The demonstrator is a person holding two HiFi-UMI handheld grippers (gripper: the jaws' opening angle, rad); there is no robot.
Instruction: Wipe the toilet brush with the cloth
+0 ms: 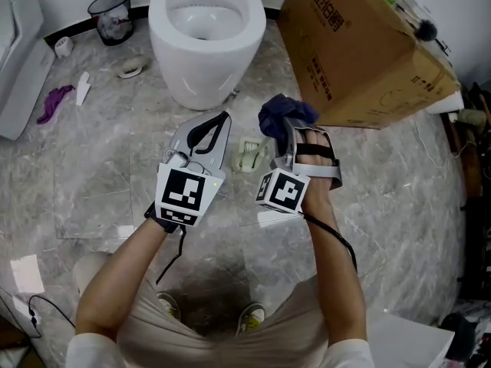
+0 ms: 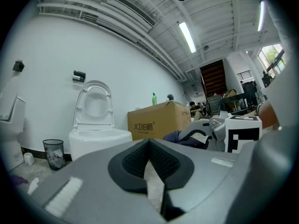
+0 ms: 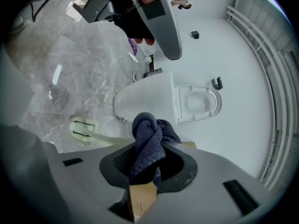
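**Gripping the cloth, brush down on the floor**

Clamped in the right gripper (image 1: pixel 286 135): a dark blue cloth (image 1: pixel 282 113), bunched into a knot and poking out past the tips, with the fingers (image 3: pixel 184 168) pressed on it from both sides. Held up alongside, off the floor (image 1: pixel 100 198): the left gripper (image 1: pixel 221 123), its fingers (image 2: pixel 128 164) shut together on nothing and its tips aimed toward the toilet (image 1: pixel 205 75).

Lying flat on the grey marbled floor, in the gap between the two grippers as seen from the head view: the toilet brush (image 1: pixel 249 154), pale green, just in front of the toilet's base. Touched by neither gripper, and apart from the cloth. From the right gripper view, head out to the left and handle running in beneath the cloth.

Standing right of the toilet, close behind the right gripper: a large cardboard box (image 1: pixel 360 52). Over by the wall at the floor's far left edge: a black mesh waste bin (image 1: pixel 111 14), and nearer, a purple rag (image 1: pixel 54 102).
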